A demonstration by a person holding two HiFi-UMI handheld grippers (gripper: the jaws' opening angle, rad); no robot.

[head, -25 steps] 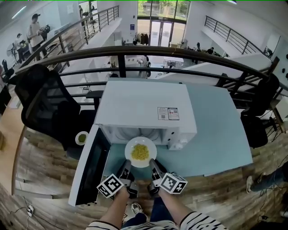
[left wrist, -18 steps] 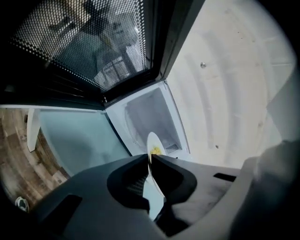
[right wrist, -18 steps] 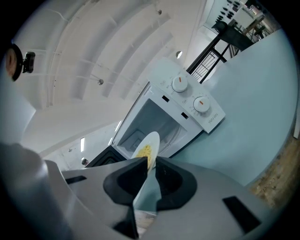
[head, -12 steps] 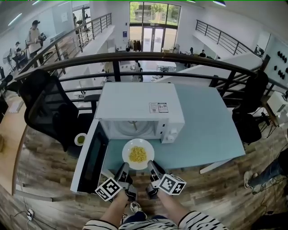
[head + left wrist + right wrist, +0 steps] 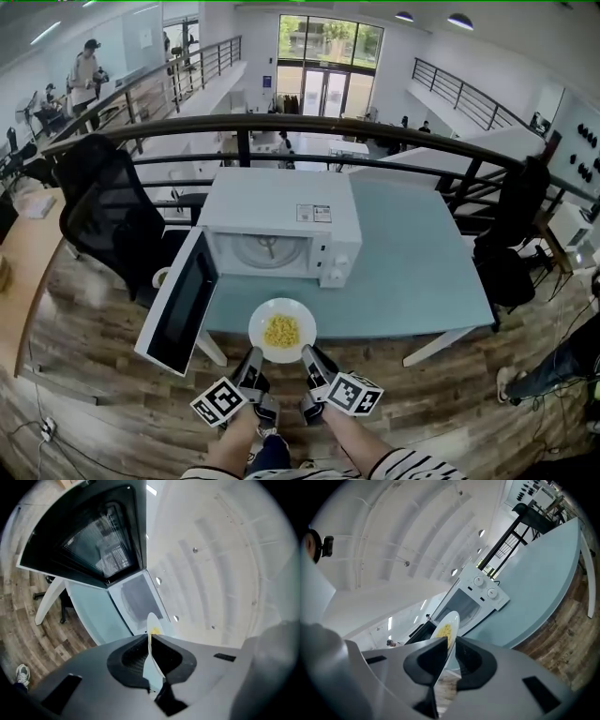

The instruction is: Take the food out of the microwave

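A white plate (image 5: 282,331) of yellow food (image 5: 281,330) hangs over the table's near edge, outside the microwave (image 5: 281,228). My left gripper (image 5: 254,357) is shut on the plate's near-left rim, and my right gripper (image 5: 308,356) is shut on its near-right rim. In the left gripper view the plate (image 5: 152,644) shows edge-on between the jaws of the left gripper (image 5: 150,637). The right gripper view shows the plate (image 5: 446,632) and food (image 5: 445,630) pinched in the right gripper (image 5: 451,641). The microwave door (image 5: 180,299) stands swung open to the left, and the cavity shows only its turntable (image 5: 267,249).
The microwave sits on a light blue table (image 5: 422,272). A black office chair (image 5: 108,220) stands to the left, with a small bowl (image 5: 161,277) of something green near the door. A dark railing (image 5: 309,127) runs behind the table. Wooden floor (image 5: 84,375) lies below.
Both grippers have drawn the plate back toward me, from the microwave's mouth to beyond the table's near edge. The door has stayed open.
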